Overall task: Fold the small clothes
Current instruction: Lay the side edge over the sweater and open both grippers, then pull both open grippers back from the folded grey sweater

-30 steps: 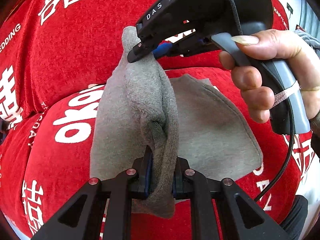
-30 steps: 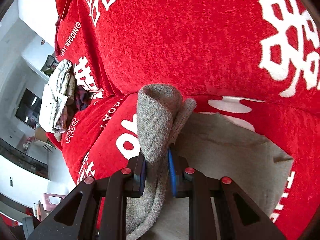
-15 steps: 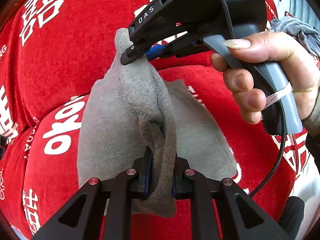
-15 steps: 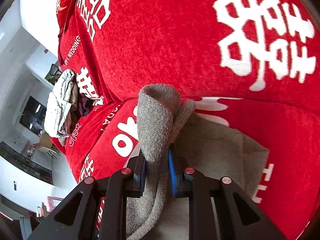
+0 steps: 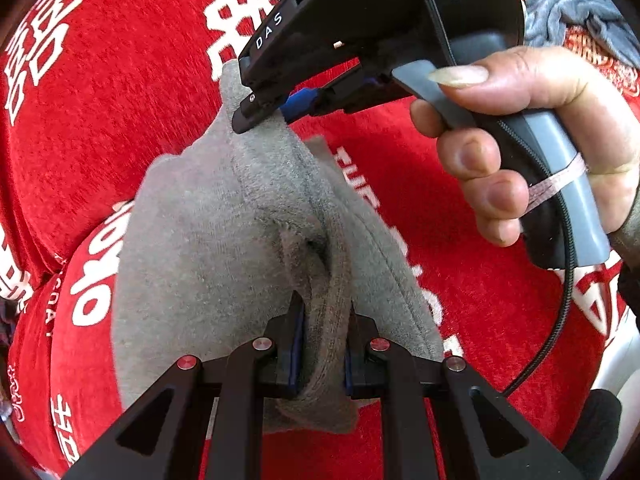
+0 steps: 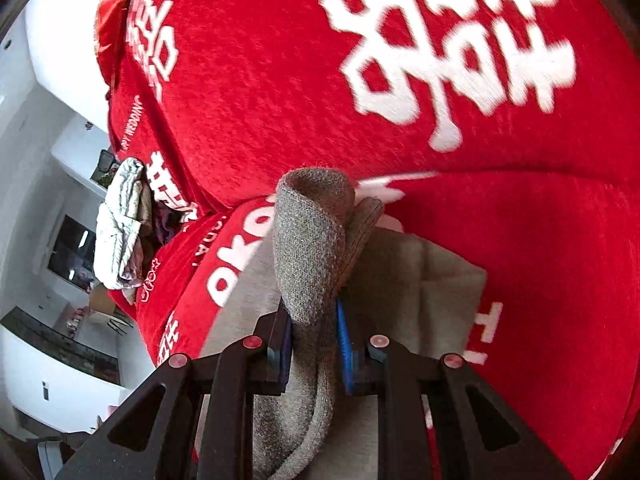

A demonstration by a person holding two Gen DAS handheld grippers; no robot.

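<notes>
A grey garment (image 5: 208, 240) hangs over a red sofa cover (image 5: 120, 92) printed with white characters, its near edge clamped tight in the left gripper (image 5: 322, 344). The right gripper (image 5: 264, 114), in a bare hand (image 5: 560, 140), pinches the far edge closed; crumpled laundry (image 6: 120, 224), possibly towels, lies beyond.

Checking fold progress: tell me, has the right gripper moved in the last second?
Yes. In the left wrist view, the right gripper, shut on the grey garment, has shifted rightward and up against the white characters on the red sofa cover.
</notes>
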